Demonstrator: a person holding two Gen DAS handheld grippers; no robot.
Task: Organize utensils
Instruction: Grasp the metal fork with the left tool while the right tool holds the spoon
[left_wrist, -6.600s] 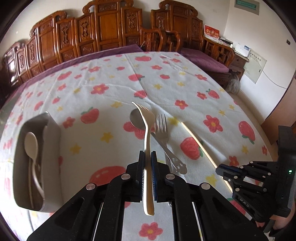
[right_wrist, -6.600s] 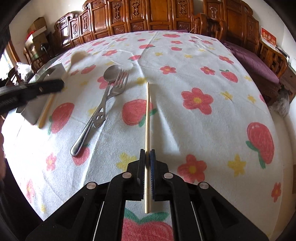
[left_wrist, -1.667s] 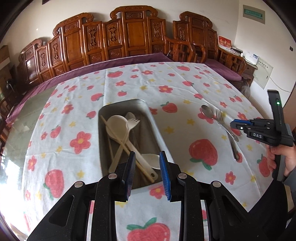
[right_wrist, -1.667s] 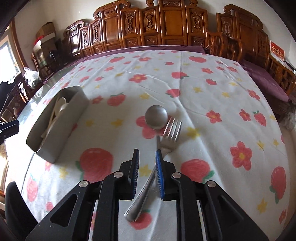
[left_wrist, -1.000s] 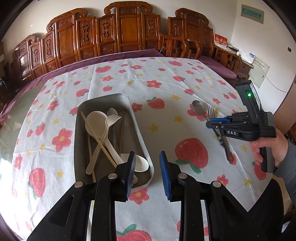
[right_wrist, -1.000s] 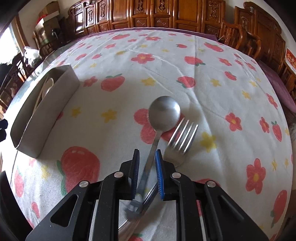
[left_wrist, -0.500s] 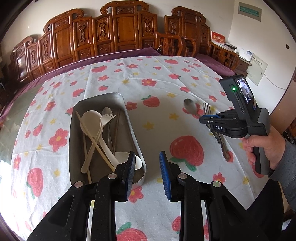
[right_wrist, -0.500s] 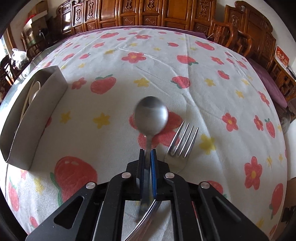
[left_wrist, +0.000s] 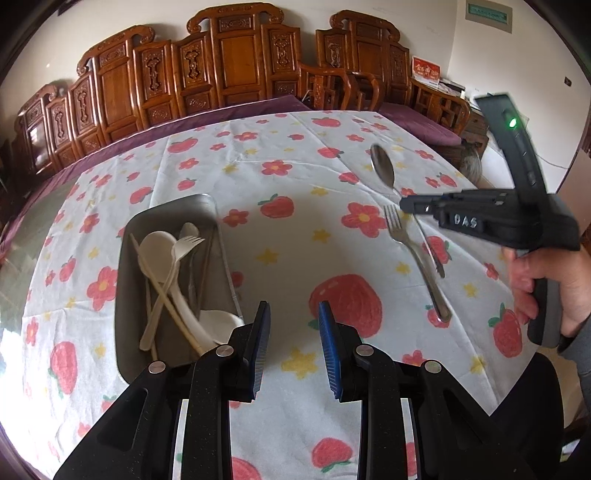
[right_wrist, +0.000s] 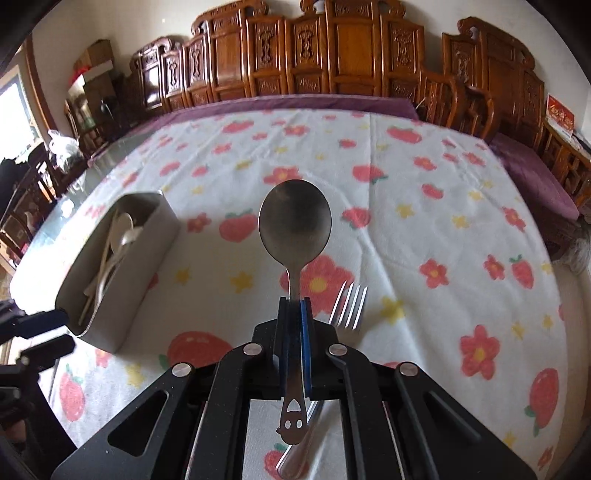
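Right gripper (right_wrist: 294, 325) is clamped on the metal spoon (right_wrist: 294, 225) by its handle, bowl ahead and clear of the cloth; carry it level to the tray (right_wrist: 147, 254) at its left, over the fork (right_wrist: 349, 304) below; left gripper (left_wrist: 293, 332) gapes empty

The right gripper (right_wrist: 294, 312) hides the metal fork's (right_wrist: 349, 303) handle.

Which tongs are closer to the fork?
Right. The right tongs hang just above the fork, gripping the spoon. The left tongs are farther, by the tray.
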